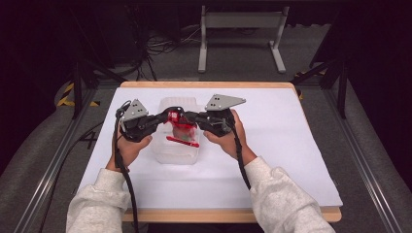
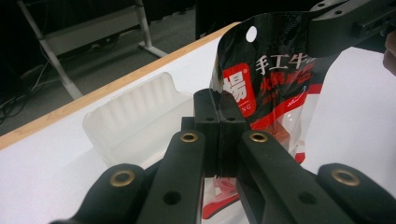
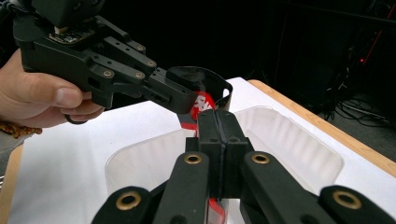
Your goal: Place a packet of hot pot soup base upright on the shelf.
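White tabletop [image 1: 272, 160] carries a clear plastic tub [image 1: 163, 151]; left gripper [image 1: 164, 118] and right gripper [image 1: 190, 118], both clamped on the red snack pouch [image 1: 180, 127], hold it above the tub, not yet released inside.

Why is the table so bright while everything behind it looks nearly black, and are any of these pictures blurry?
High view: the light falls on the white table, and the floor and stand behind sink into darkness; the red packet is small and soft. Left gripper view: the packet's glossy film catches pale glare, and its print reads sharply. Right gripper view: the background is almost black, and the clear tray looks milky.
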The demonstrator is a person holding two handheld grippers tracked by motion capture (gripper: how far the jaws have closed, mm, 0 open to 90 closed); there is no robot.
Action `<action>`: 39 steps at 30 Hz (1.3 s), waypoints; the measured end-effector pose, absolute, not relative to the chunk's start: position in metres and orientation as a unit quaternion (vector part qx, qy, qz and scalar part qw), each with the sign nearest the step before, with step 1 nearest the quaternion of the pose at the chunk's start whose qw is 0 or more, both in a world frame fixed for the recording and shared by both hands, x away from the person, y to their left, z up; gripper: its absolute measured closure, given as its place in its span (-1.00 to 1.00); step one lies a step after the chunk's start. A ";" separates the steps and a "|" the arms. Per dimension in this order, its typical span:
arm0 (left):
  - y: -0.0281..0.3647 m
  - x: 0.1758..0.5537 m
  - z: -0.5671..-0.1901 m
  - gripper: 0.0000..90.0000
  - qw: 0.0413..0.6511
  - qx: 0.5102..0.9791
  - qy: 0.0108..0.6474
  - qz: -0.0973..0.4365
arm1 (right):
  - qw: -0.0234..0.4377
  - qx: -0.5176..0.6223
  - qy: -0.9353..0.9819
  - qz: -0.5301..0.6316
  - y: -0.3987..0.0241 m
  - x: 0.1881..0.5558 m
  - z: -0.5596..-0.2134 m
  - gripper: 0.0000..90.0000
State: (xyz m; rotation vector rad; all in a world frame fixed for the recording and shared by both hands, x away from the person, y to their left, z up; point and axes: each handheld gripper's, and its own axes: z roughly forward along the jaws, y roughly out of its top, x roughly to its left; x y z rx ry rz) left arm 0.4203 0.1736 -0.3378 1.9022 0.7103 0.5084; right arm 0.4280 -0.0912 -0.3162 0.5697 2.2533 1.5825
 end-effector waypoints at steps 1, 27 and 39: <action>0.174 0.420 -0.339 0.99 0.499 0.787 0.295 0.213 | 0.162 0.200 0.791 0.555 -0.090 0.429 -0.317 1.00; 0.186 0.417 -0.369 0.98 0.471 0.800 0.310 0.206 | 0.142 0.206 0.811 0.529 -0.074 0.433 -0.350 0.99; 0.186 0.416 -0.374 0.96 0.469 0.800 0.313 0.204 | 0.136 0.209 0.809 0.532 -0.074 0.435 -0.357 0.98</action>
